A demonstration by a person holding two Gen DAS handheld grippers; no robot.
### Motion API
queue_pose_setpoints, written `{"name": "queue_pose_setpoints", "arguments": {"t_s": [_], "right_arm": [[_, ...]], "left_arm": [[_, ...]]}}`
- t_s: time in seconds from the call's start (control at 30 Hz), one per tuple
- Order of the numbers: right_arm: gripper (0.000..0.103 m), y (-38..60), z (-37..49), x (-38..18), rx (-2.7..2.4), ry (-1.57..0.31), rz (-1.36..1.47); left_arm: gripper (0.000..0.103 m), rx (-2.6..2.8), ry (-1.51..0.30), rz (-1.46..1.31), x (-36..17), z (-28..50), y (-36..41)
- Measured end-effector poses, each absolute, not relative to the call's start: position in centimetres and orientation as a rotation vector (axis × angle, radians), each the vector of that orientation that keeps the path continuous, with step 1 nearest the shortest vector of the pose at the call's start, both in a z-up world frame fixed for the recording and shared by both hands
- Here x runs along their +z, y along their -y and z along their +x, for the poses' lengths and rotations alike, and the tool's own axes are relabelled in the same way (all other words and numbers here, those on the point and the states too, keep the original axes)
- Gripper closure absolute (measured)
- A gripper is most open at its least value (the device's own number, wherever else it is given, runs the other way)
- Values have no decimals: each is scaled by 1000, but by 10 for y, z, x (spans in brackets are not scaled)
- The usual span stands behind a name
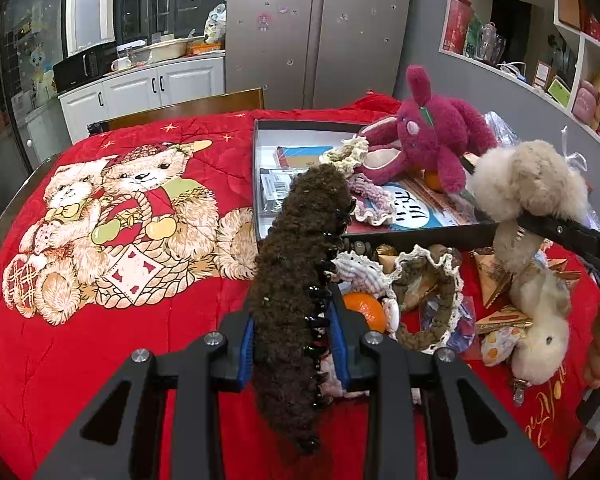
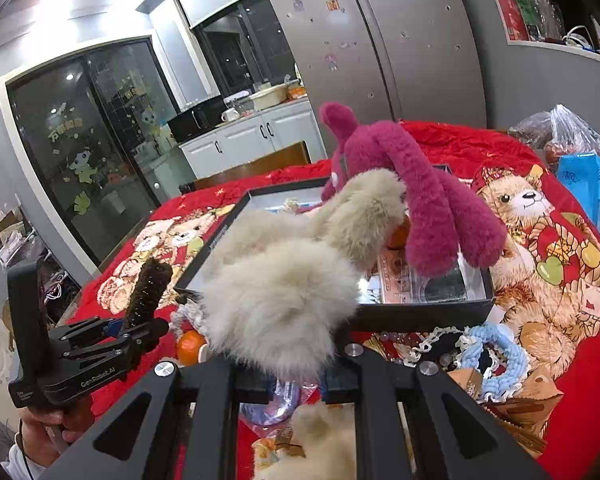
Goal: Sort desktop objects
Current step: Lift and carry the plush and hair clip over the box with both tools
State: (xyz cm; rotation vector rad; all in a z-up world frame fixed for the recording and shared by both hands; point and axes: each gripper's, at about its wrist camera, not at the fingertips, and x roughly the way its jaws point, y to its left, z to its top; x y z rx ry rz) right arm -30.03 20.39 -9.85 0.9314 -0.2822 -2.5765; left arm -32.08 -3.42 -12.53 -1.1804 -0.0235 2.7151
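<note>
My left gripper [image 1: 294, 332] is shut on a brown fuzzy hair clip [image 1: 300, 264] with black teeth, which stands upright between the blue pads [image 1: 247, 344]. It also shows at the left of the right wrist view, left gripper [image 2: 134, 326] and brown clip [image 2: 148, 284]. My right gripper [image 2: 284, 364] is shut on a beige fluffy hair clip [image 2: 276, 292], lifted near the front wall of the black box [image 2: 420, 316]. In the left wrist view the right gripper [image 1: 518, 222] holds that beige clip [image 1: 528, 184] above the box's right corner [image 1: 440, 236]. A pink plush rabbit [image 1: 428, 140] lies in the box.
A second beige fluffy piece [image 1: 540, 320] lies on the red bear blanket [image 1: 120, 208] in front of the box. Around it are a tangerine [image 1: 362, 308], crocheted scrunchies [image 2: 496, 356] and wrapped sweets. Plastic bags [image 2: 580, 184] sit at the far right. A chair back [image 1: 188, 108] stands behind the table.
</note>
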Motion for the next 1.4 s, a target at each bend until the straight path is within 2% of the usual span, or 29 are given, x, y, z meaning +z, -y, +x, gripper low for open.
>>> {"name": "queue_pose_setpoints", "arguments": {"t_s": [0.73, 1.1, 1.2, 1.4], "right_arm": [[89, -184, -285, -86, -2585, 182, 868], [89, -178, -264, -55, -2610, 144, 747], [89, -177, -257, -42, -2618, 164, 713], [89, -175, -254, -31, -2623, 175, 709]], "left_arm": [[71, 2710, -11, -1181, -125, -316, 26], [71, 2783, -15, -992, -75, -287, 18], [71, 2752, 62, -961, -60, -286, 16], [71, 2755, 53, -962, -42, -287, 9]]}}
